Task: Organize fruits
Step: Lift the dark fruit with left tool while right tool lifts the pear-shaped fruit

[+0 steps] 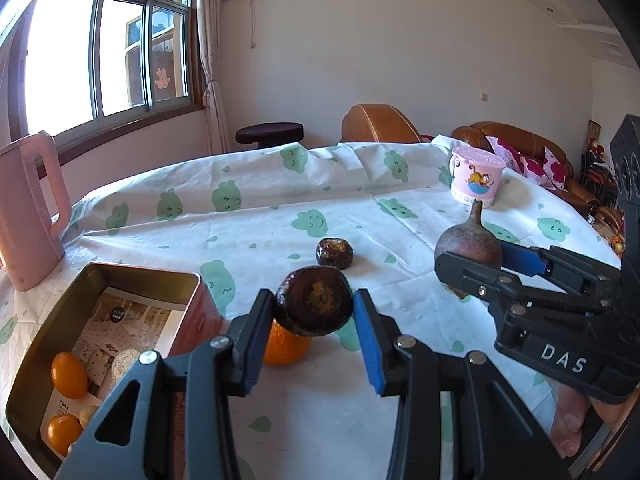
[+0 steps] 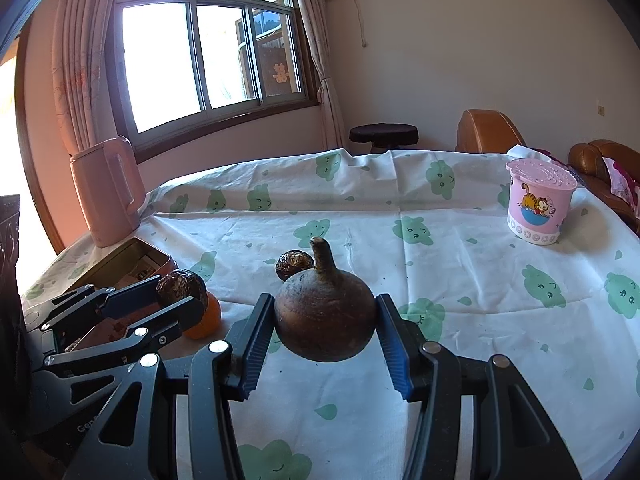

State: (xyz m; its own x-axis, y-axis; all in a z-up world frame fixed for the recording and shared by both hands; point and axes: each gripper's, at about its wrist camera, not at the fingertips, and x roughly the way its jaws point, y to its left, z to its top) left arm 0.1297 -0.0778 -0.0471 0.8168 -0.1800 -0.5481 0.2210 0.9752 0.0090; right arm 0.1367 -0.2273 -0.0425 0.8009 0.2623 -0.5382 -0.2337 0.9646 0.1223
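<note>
Dark round wrinkled fruit (image 1: 313, 306) is pinched by L gripper (image 1: 313, 312), brown stemmed pear-shaped fruit (image 2: 325, 316) by R gripper (image 2: 325, 322). Open red metal tin (image 1: 120, 280), left of L gripper, should be approached w/ grips kept firm, fruits lowered separately.

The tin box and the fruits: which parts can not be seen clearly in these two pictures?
- Tin box: in the left wrist view the left claw hides its near corner; in the right wrist view only its rim shows.
- Orange: mostly behind the dark round fruit.
- Gourd-shaped fruit: its underside is hidden in both views.
</note>
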